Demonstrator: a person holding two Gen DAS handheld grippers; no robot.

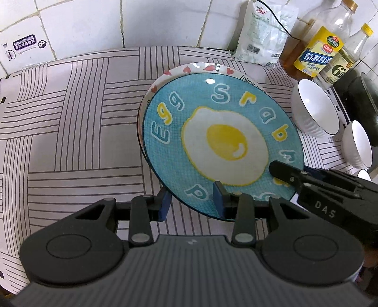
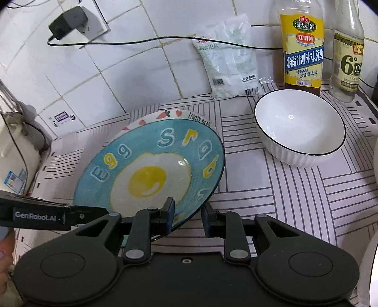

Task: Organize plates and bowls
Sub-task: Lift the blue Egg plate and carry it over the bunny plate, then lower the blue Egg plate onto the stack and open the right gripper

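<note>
A blue plate with a fried-egg picture [image 1: 219, 141] [image 2: 151, 174] is tilted, its far edge over a white plate with red hearts [image 1: 186, 70] [image 2: 160, 116] on the striped mat. My left gripper [image 1: 192, 200] has one finger on each side of the blue plate's near rim, with a gap. My right gripper [image 2: 189, 213] also straddles the rim, at the plate's right side; it shows in the left wrist view [image 1: 283, 171]. A white ribbed bowl [image 1: 314, 111] [image 2: 300, 127] stands to the right, another white bowl [image 1: 358, 146] beside it.
A salt bag [image 1: 264, 33] [image 2: 229, 59] and two bottles [image 1: 323, 44] [image 2: 303, 47] stand against the tiled wall. A dark pan [image 1: 366, 94] is at the far right. A charger and cable [image 2: 68, 21] hang on the wall. A white appliance [image 2: 16, 151] stands at left.
</note>
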